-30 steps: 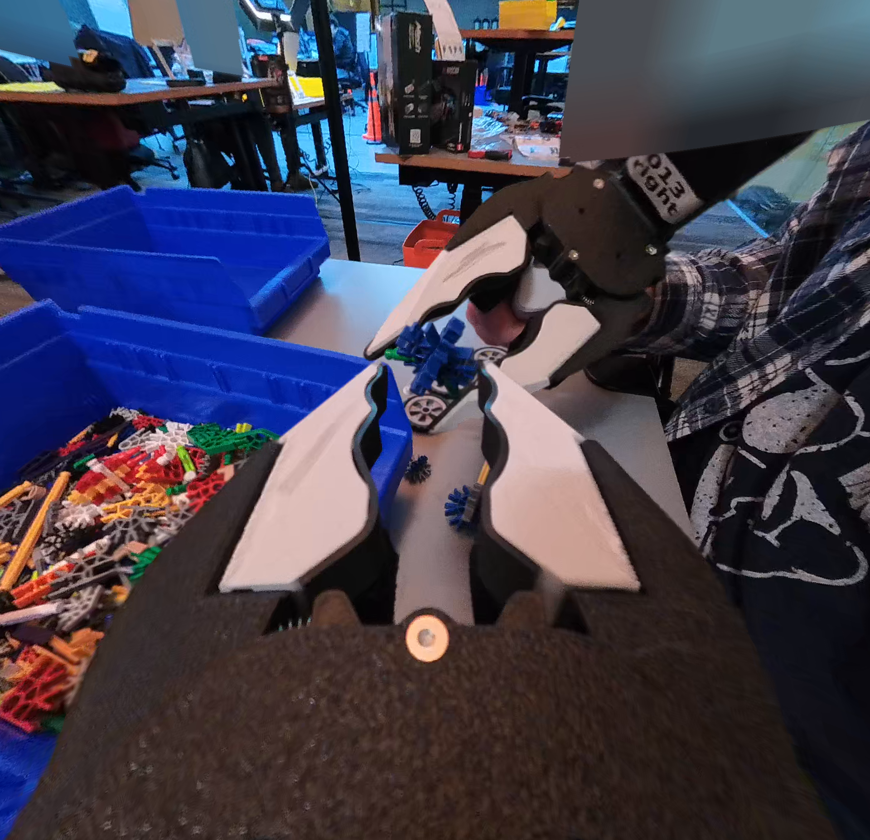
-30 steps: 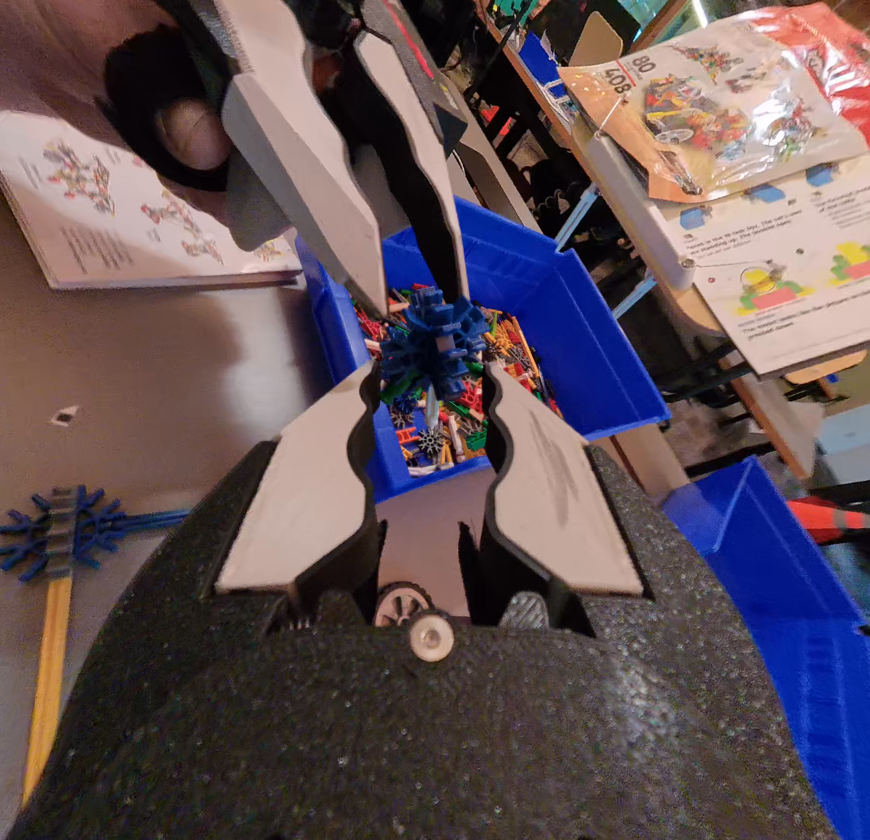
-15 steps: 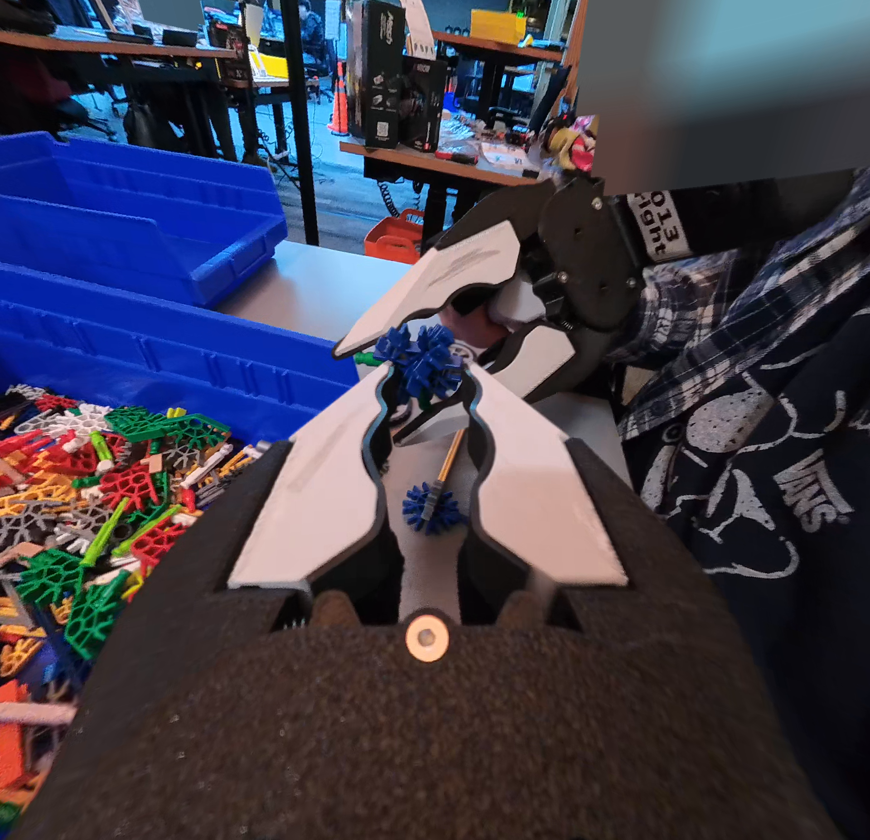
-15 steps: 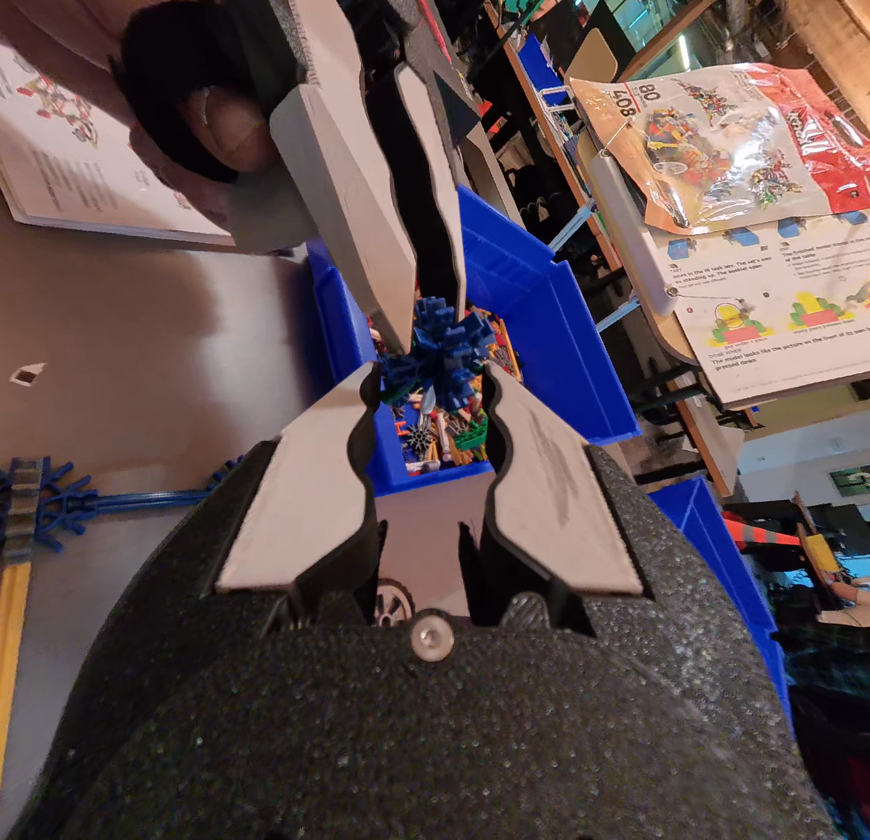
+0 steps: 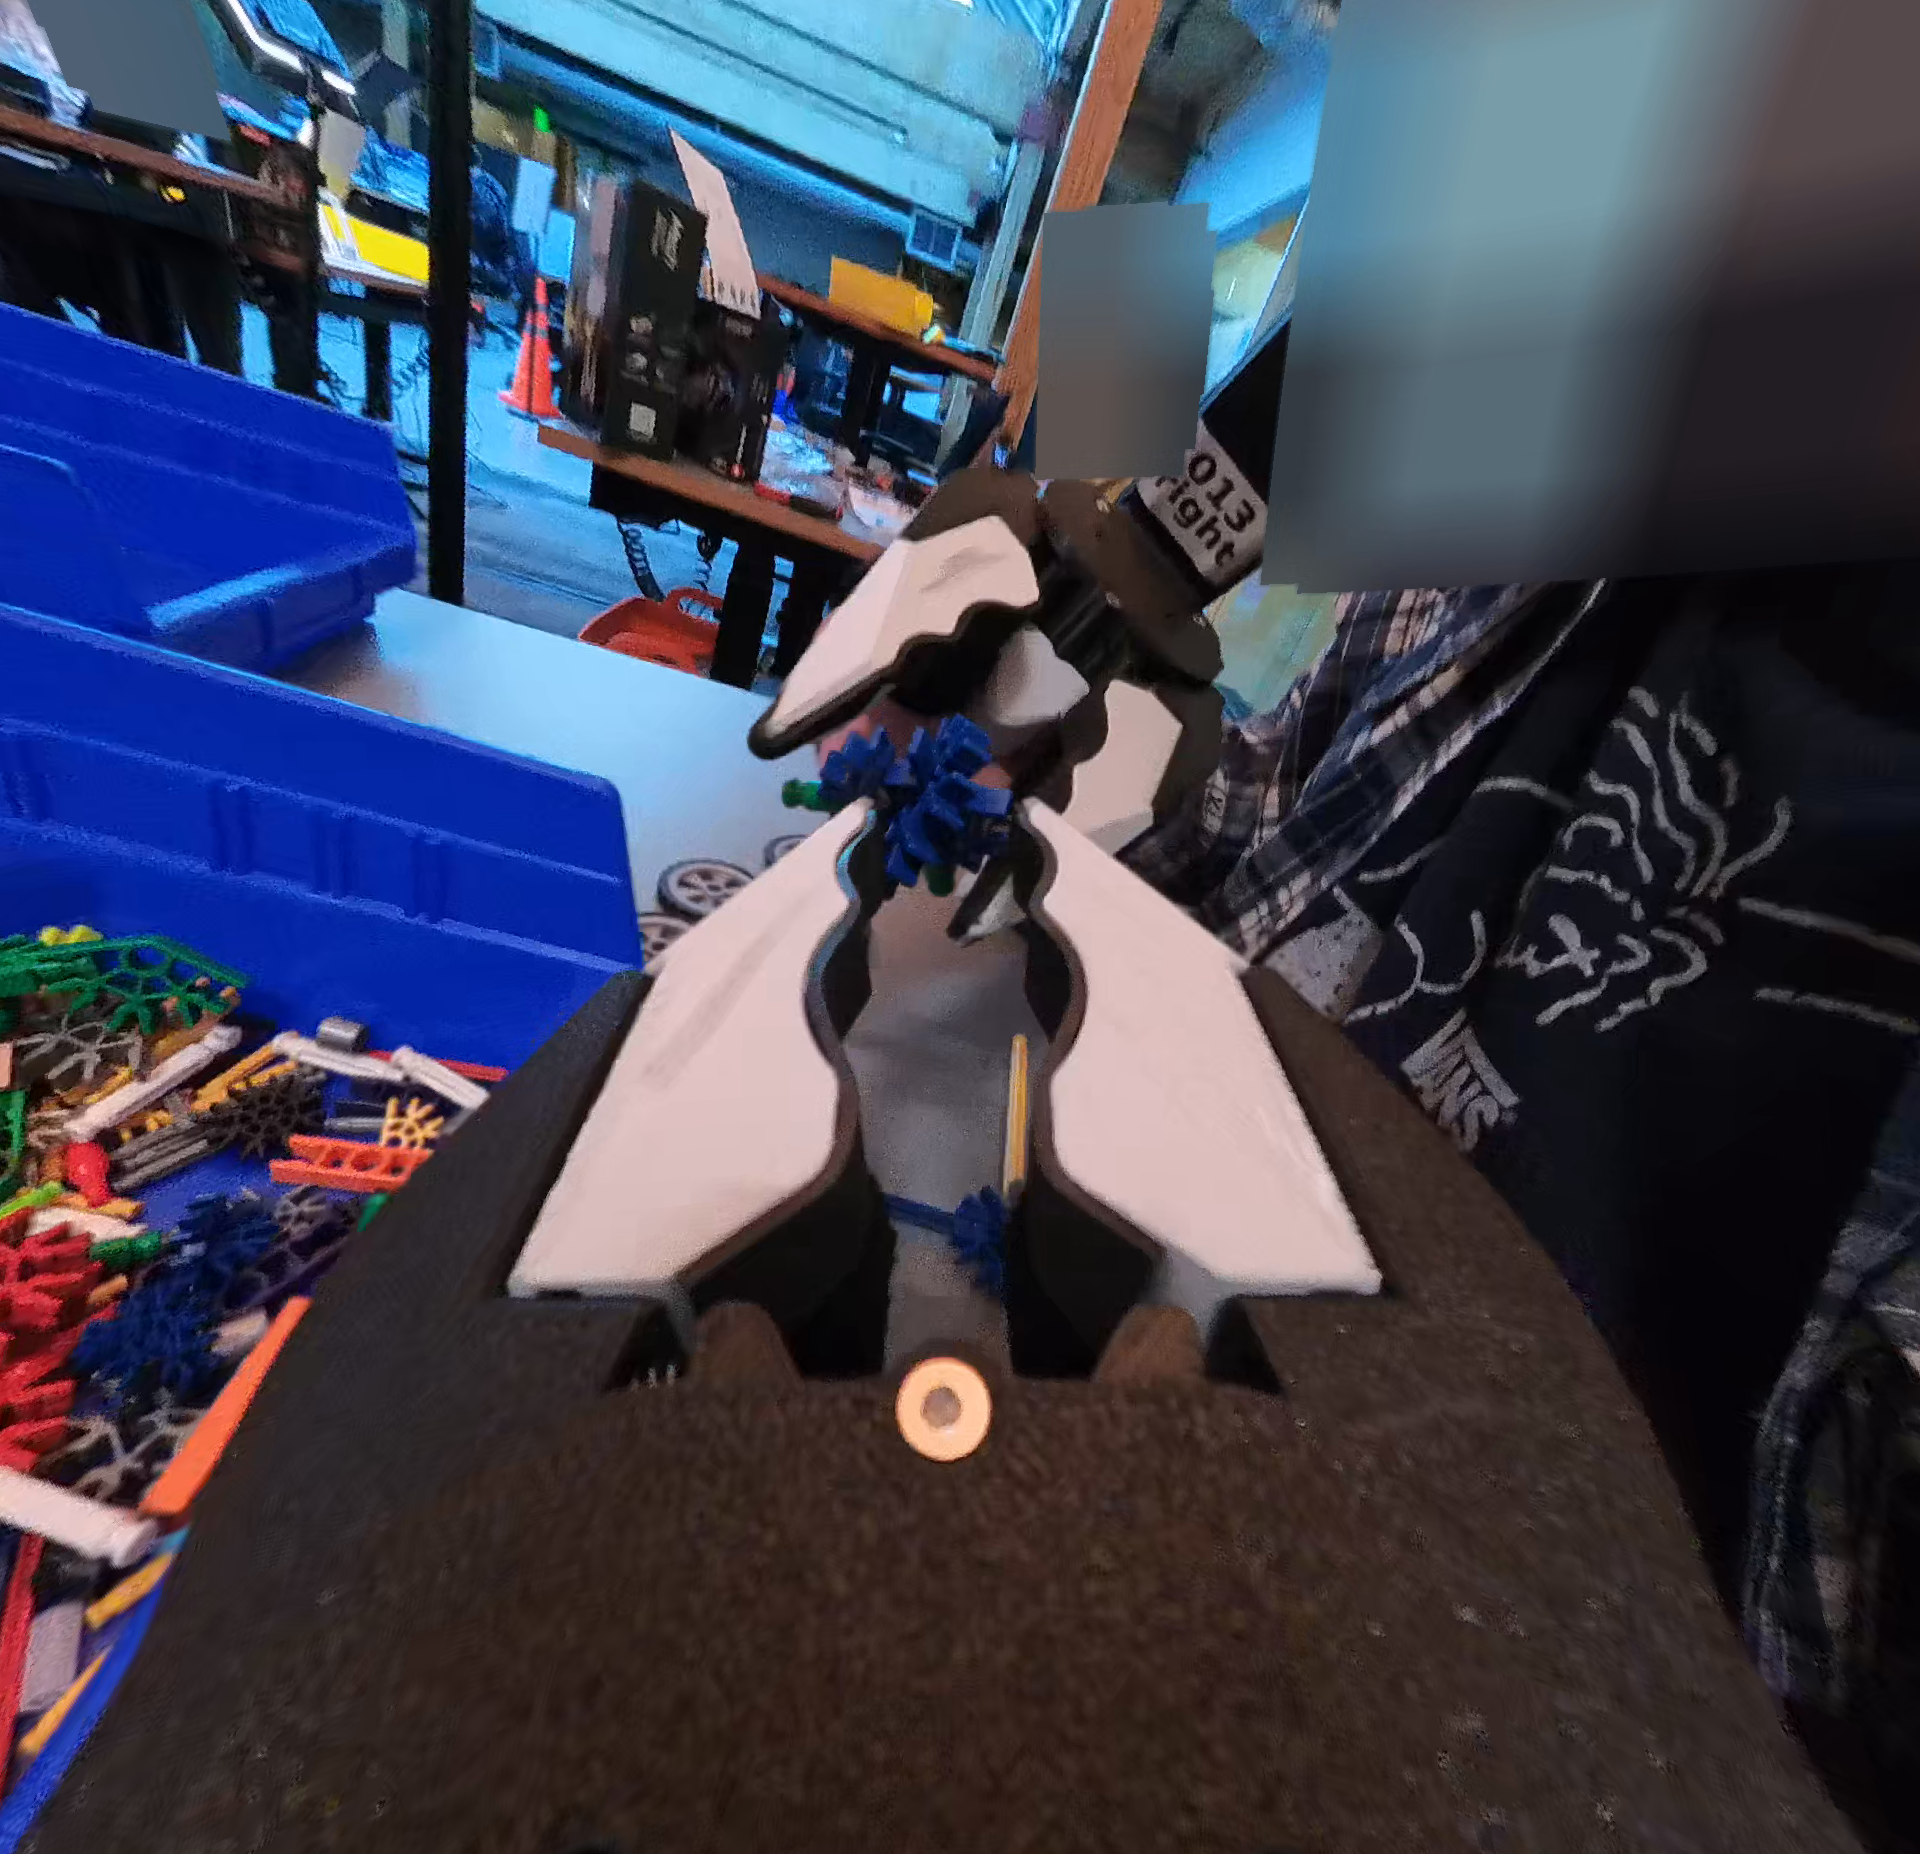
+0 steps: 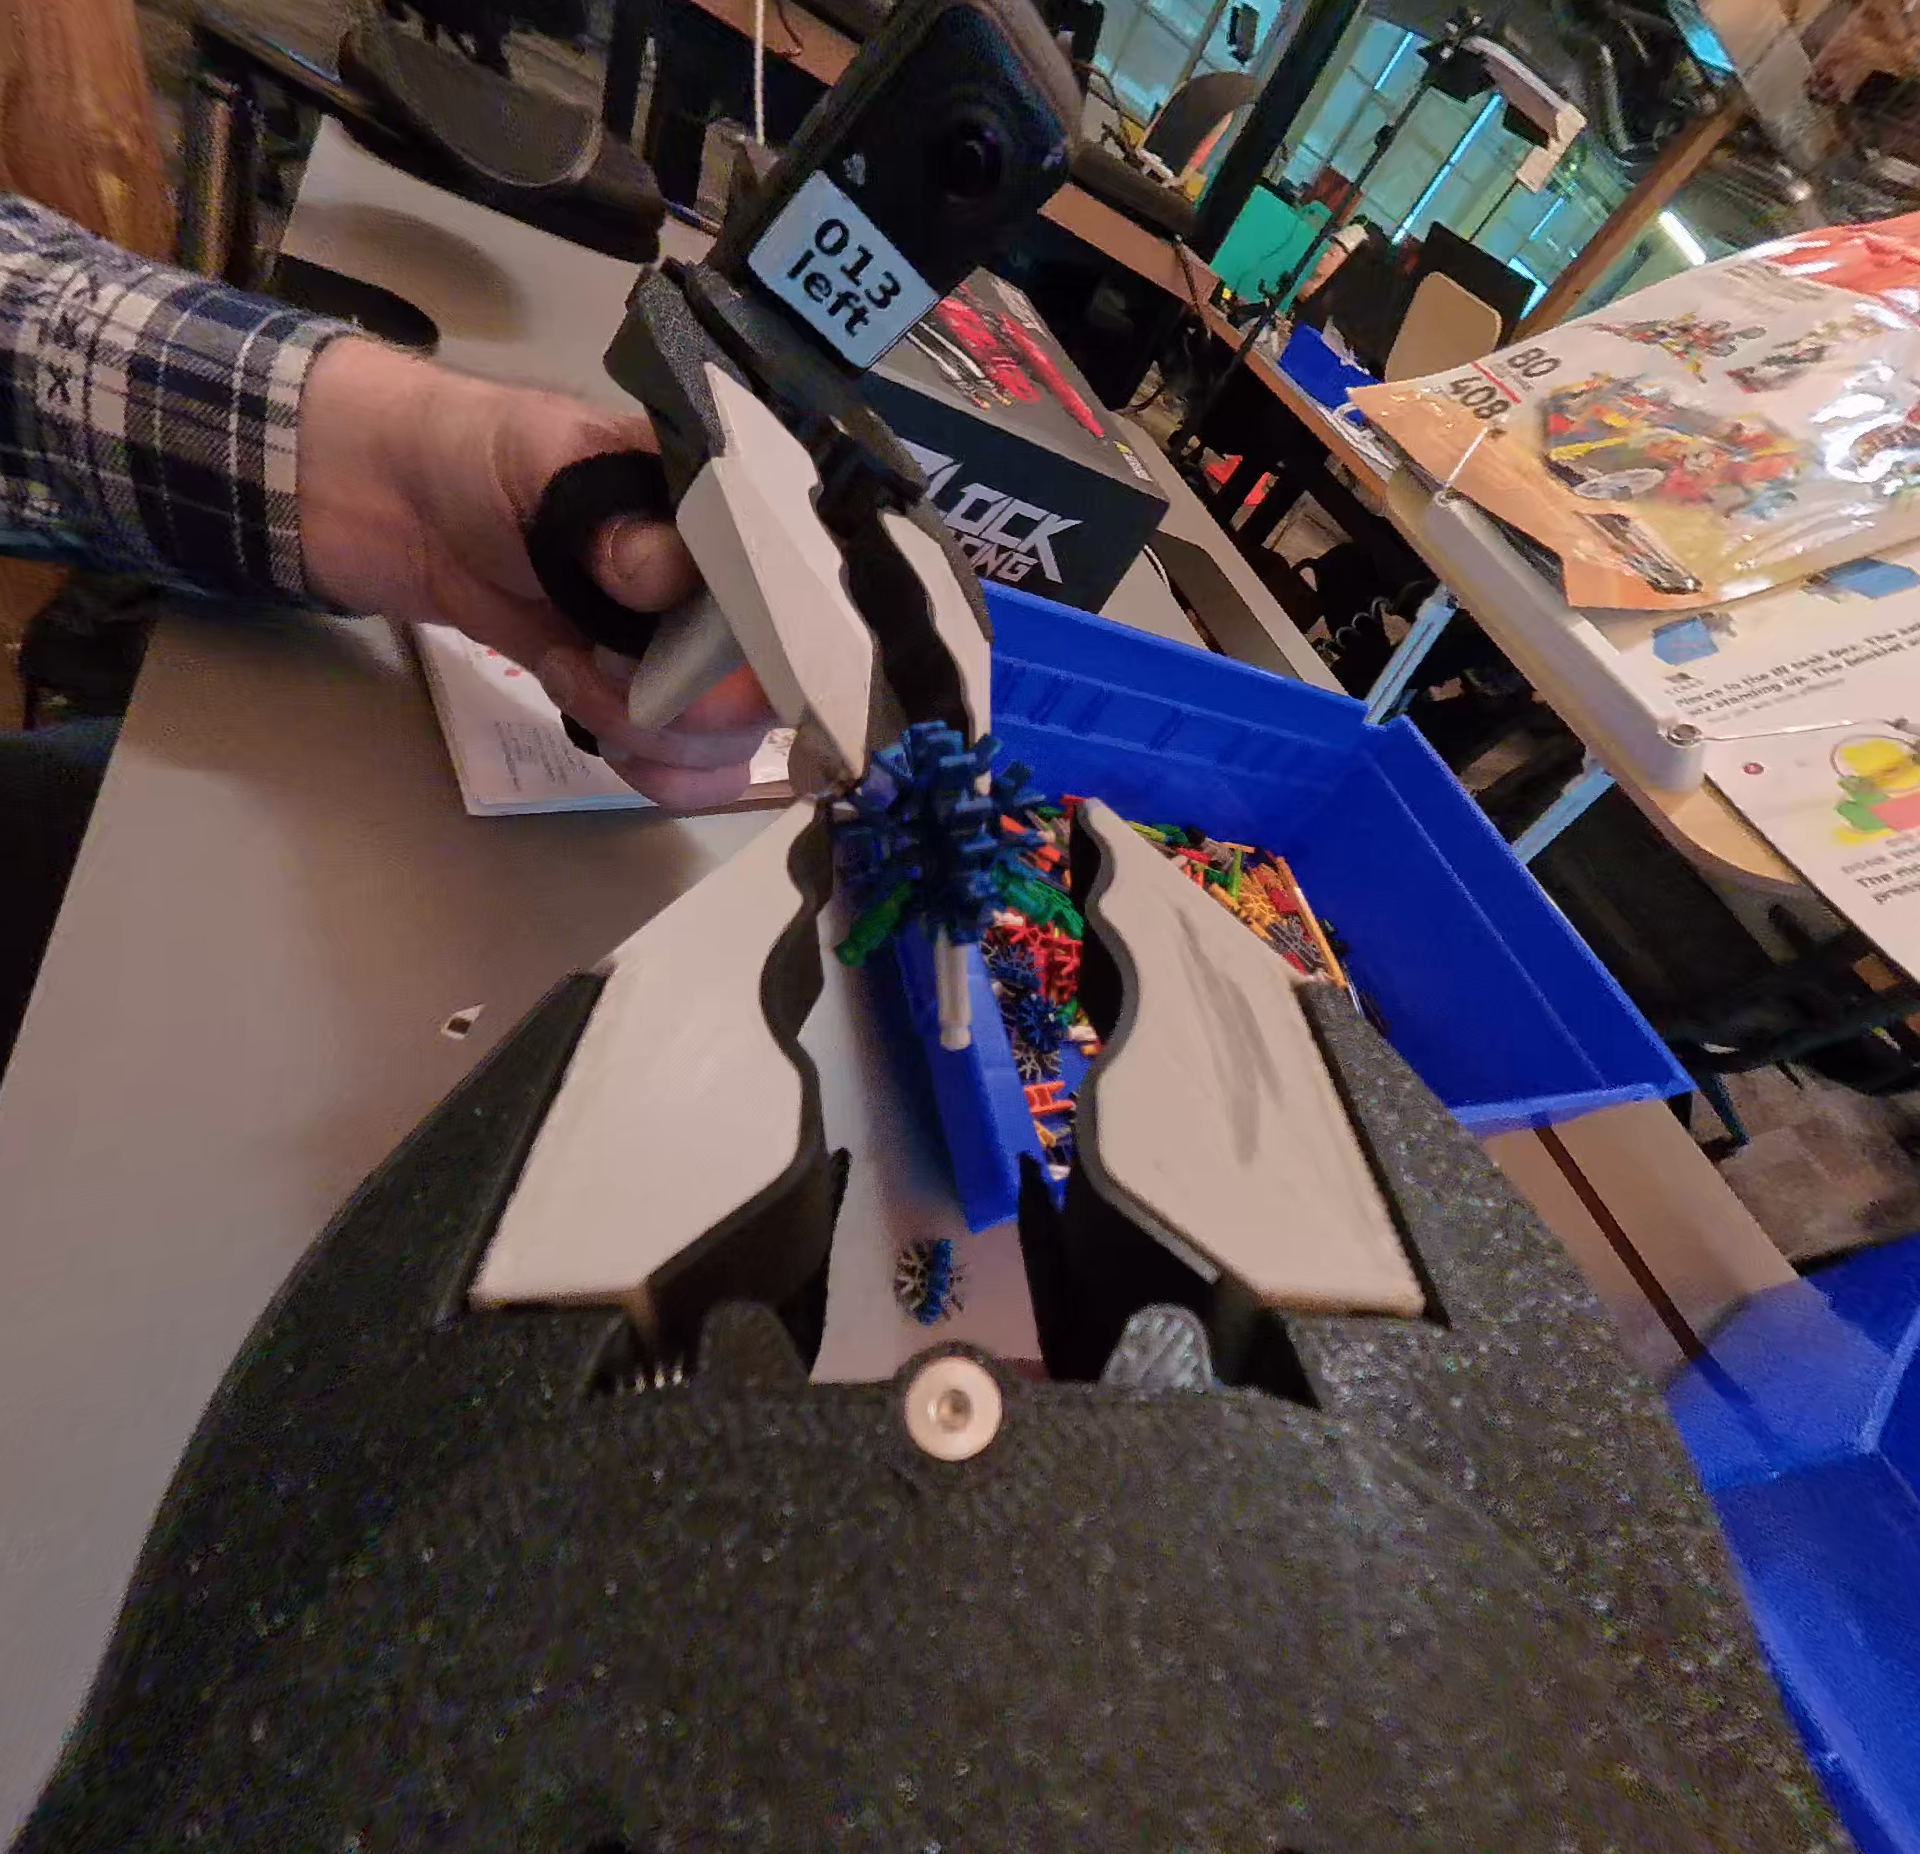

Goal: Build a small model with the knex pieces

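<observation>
**Blue connector cluster held in the air between two grippers**

- Left gripper (image 5: 945,833): fingertips close in on a blue connector cluster (image 5: 935,802) and pinch it from both sides. The right wrist view shows this gripper coming down onto the top of the cluster, gripped by a person's hand (image 6: 447,526) in a plaid sleeve.
- Right gripper (image 6: 951,833): jaws spread around the same cluster. One finger touches it; the other looks just clear of it.
- Cluster: several dark blue snowflake-shaped connectors stacked into a spiky bunch. A white rod (image 6: 951,983) hangs down from it and a green piece (image 6: 873,937) sticks out at the side. It sits off the table (image 5: 540,682), above the near corner of the bin.
- Blue bin (image 5: 312,848), just beside the grippers: holds a loose heap of construction pieces (image 5: 156,1129), including red, orange, yellow, green, white, grey and blue rods and connectors.
- Second blue bin (image 5: 156,516), behind the first: its contents are hidden from here.
- Third blue bin (image 6: 1818,1492), at the right edge of the right wrist view: only partly seen, contents can't be made out.
- On the table under the grippers: small wheels (image 5: 701,885), a yellow rod (image 5: 1016,1108) and a loose blue connector (image 6: 928,1279).
- Farther out: an open booklet (image 6: 499,724) lies flat behind the left gripper, with a black box (image 6: 1018,516) beyond the bin.
</observation>
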A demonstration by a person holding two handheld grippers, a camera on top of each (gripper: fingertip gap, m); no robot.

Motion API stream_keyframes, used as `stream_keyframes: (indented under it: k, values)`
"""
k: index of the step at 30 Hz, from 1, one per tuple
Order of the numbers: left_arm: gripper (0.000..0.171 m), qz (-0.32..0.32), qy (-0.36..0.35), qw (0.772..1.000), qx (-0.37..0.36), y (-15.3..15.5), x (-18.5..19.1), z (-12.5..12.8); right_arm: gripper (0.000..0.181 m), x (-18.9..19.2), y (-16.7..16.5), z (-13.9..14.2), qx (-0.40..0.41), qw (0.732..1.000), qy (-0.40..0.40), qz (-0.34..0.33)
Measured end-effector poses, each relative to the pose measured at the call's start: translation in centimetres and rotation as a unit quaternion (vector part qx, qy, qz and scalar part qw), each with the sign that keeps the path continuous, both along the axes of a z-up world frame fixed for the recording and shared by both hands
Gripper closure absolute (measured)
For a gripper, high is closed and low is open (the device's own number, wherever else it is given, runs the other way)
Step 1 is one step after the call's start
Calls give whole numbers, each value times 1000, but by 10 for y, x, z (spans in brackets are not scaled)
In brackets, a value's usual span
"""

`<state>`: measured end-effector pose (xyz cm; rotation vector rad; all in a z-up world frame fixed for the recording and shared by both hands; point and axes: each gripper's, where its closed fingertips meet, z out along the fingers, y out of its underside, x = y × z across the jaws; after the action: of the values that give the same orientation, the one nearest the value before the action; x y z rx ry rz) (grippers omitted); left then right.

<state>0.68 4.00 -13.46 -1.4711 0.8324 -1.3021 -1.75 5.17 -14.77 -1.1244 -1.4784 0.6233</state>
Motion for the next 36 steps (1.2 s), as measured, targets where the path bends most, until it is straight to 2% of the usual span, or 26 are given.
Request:
stream_keyframes:
  k: [4, 11, 16, 21, 25, 28, 31, 34, 36]
  values:
    - [151, -2, 12, 1000, -1, -5, 0, -8, 140, -2, -6, -11, 13, 1000, -25, 11]
    - [151, -21, -5, 1000, 6, -15, 0, -4, 137, -1, -15, -8, -22, 999, -7, 36]
    - [150, -24, -15, 1000, 1, -13, 0, -5, 140, -2, -14, -12, 1, 999, -21, 34]
    - [141, 14, -21, 1000, -2, -2, -8, 1, 140, 3, 5, -15, 58, 997, -49, -15]
    - [126, 60, 23, 998, 0, 9, -4, -8, 140, 6, 14, -14, 112, 991, -68, -39]
    - [123, 87, 44, 995, -1, 15, 3, -13, 140, 5, 16, -17, 151, 984, -81, -49]
    - [125, 88, 54, 995, -3, 15, 11, -15, 140, 3, 13, -21, 181, 978, -92, -47]
    - [138, 100, 74, 992, 0, 17, 16, -20, 140, 1, 11, -23, 193, 975, -96, -45]
    - [140, 103, 71, 992, -3, 18, 17, -20, 140, 2, 12, -23, 199, 974, -100, -48]
